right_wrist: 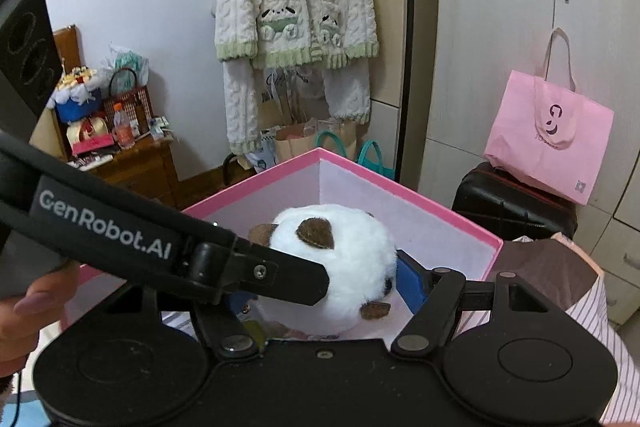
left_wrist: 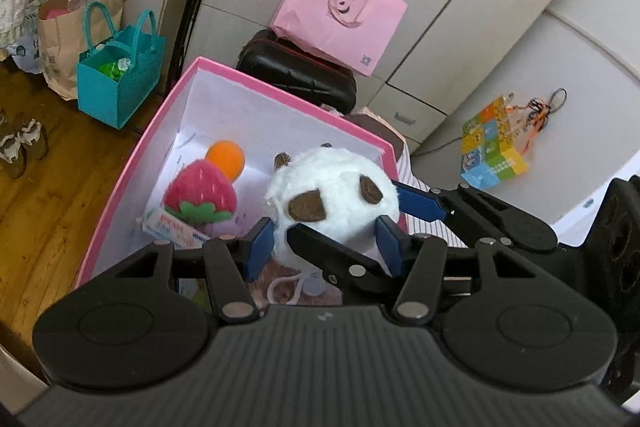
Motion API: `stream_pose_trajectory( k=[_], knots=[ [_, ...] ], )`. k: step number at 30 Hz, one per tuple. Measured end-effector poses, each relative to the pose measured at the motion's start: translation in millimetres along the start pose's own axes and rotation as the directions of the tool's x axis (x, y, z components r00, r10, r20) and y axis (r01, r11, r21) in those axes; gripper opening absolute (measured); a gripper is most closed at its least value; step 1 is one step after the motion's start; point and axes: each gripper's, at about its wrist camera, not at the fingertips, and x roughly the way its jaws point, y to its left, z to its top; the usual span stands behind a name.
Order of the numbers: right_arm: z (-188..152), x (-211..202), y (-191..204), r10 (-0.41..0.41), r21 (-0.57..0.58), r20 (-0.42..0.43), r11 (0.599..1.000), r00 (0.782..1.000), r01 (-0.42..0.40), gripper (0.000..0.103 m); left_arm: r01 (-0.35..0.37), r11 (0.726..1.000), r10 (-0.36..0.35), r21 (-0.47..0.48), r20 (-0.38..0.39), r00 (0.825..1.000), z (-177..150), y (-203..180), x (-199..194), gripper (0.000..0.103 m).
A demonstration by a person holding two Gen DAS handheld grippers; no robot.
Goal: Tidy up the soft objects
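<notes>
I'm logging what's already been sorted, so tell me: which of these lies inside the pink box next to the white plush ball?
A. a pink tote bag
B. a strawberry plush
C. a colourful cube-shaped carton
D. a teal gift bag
B: the strawberry plush lies on the floor of the pink box, left of the white plush ball in the left wrist view; the other three sit outside the box.

Black grippers [left_wrist: 326, 247], blue-padded jaws
</notes>
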Motion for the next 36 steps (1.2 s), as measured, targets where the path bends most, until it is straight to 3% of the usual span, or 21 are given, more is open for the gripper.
stream_pose_trajectory(
  k=[5, 7, 12, 14, 17, 19, 29, 36],
  knots=[
    [3.4, 15.2, -0.1, -0.033, -0.085, -0.059, 0.996, 0.998, 0.028, 0.076, -0.021, 1.0, 0.021, 0.015, -0.011, 1.0, -0.4, -4.3, 14.7, 0.054],
    [0.9, 15.5, 1.4, -0.066, -0.109, -0.057, 0.992, 0.996, 0.06, 0.077, -0.07, 0.997, 0.07, 0.041, 0.016, 0.997, -4.1, -9.6, 13.3, 0.055],
    [-14.8, -15.4, 2.8, -0.104, -0.06, -0.03, 0.993, 0.994, 0.102, 0.079, -0.114, 0.991, 0.111, 0.067, 0.048, 0.993, -14.3, -10.1, -7.2, 0.06],
    [-30.0, -40.0, 3.0, -0.091, 0.004, 0.02, 0.996, 0.996, 0.091, 0.079, -0.115, 0.989, 0.109, 0.088, 0.065, 0.992, -21.0, -8.5, -19.2, 0.061],
    [-53.2, -70.8, 4.5, -0.005, 0.089, 0.063, 0.996, 0.998, 0.0, 0.079, -0.112, 0.987, 0.099, 0.119, 0.113, 0.989, -37.2, -7.7, -42.7, 0.062],
    [-65.9, -86.5, 8.5, -0.006, 0.115, 0.081, 0.993, 0.997, -0.003, 0.079, -0.112, 0.986, 0.095, 0.125, 0.133, 0.986, -48.0, -8.0, -56.1, 0.063],
    [-92.7, -146.1, 28.0, -0.092, 0.111, 0.164, 0.991, 0.982, 0.074, 0.079, -0.104, 0.964, 0.052, 0.245, 0.213, 0.976, -95.0, -35.0, -106.8, 0.068],
    [-117.4, -186.4, 40.1, -0.216, 0.17, 0.212, 0.968, 0.953, 0.182, 0.079, -0.085, 0.951, 0.017, 0.297, 0.224, 0.974, -121.2, -48.0, -124.7, 0.071]
  ],
)
